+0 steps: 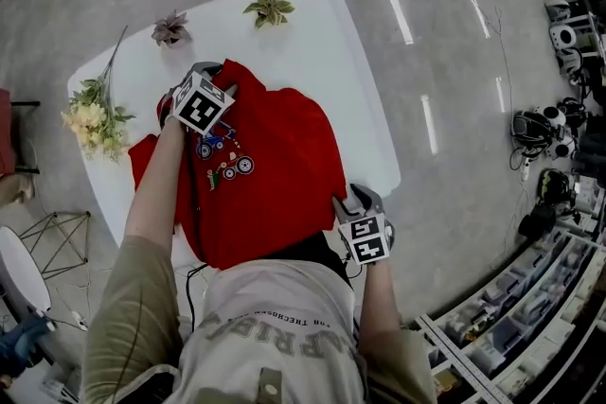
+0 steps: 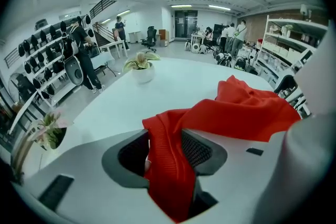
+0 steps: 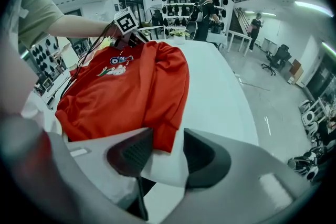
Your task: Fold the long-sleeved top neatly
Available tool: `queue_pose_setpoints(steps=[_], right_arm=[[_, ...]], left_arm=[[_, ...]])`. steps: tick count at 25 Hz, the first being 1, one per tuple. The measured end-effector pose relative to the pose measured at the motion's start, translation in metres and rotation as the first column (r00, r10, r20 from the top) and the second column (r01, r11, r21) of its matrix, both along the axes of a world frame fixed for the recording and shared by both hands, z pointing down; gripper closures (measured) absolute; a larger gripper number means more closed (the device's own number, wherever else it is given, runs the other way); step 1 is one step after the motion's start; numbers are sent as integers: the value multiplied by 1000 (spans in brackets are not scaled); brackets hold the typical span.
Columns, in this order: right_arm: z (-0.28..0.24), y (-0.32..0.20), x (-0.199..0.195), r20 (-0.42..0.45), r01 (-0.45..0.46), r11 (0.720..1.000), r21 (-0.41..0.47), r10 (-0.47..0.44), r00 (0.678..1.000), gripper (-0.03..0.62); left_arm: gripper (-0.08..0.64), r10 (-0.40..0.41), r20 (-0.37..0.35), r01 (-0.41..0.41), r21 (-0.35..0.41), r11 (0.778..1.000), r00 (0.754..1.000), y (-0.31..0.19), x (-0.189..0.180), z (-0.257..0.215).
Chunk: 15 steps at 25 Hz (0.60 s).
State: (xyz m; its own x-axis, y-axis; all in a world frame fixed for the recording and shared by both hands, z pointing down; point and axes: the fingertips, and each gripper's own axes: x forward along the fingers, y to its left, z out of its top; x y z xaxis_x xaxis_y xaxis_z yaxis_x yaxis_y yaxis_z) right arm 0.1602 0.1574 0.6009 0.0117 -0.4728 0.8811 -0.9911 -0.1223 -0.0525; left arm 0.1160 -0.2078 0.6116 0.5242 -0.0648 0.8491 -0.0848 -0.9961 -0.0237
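Observation:
The red long-sleeved top [image 1: 275, 166] lies spread on the white table [image 1: 360, 90], its small printed picture [image 1: 222, 156] facing up. My left gripper [image 1: 216, 76] is at the top's far left edge, shut on a bunched fold of red cloth [image 2: 168, 165] that runs down between its pads. At the near right corner sits my right gripper [image 1: 343, 202]. It is open, with the red corner [image 3: 164, 136] between its pads and a white gap beside the right pad [image 3: 206, 157]. One sleeve [image 1: 142, 156] sticks out to the left.
Two small potted plants [image 1: 170, 28] [image 1: 270, 8] stand at the table's far edge. A bunch of pale flowers [image 1: 92, 114] lies at its left end. The person's body is against the near edge. Shelves and gear [image 1: 559, 166] line the floor on the right.

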Motion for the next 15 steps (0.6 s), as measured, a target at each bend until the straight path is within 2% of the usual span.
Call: queue_pose_setpoints(steps=[2,3,4,6,9,12,15], right_arm=[[1,0,-1,-16,26,1000,-13,-26,1000,480],[0,-1,0,-25,34,999,-14,-35,999,516],[-1,-1,1,-31,38,999,-12,-39,999,530],[-6,-2,10,-56,31,999,-5,-32,998,541],[-21,1,43,-155,0,1000,12,1,988,548],[-44,3,89,-297,-42,998,41,53,953,549],[-71,5,136,-452,-82,993,82,110,885,549]], left_arm=[[391,-13,-3,13,-24,1000,1000,1,1,0],[438,-14,-7,14,-21,1000,1000,0,2,-2],[471,-13,-15,13,-7,1000,1000,-1,3,-5],[491,-10,-42,11,31,999,999,-5,5,-13],[495,-26,-90,32,70,997,996,-13,10,-29],[495,-43,-110,54,102,993,993,-22,13,-38],[495,-59,-109,72,124,990,992,-29,15,-41]])
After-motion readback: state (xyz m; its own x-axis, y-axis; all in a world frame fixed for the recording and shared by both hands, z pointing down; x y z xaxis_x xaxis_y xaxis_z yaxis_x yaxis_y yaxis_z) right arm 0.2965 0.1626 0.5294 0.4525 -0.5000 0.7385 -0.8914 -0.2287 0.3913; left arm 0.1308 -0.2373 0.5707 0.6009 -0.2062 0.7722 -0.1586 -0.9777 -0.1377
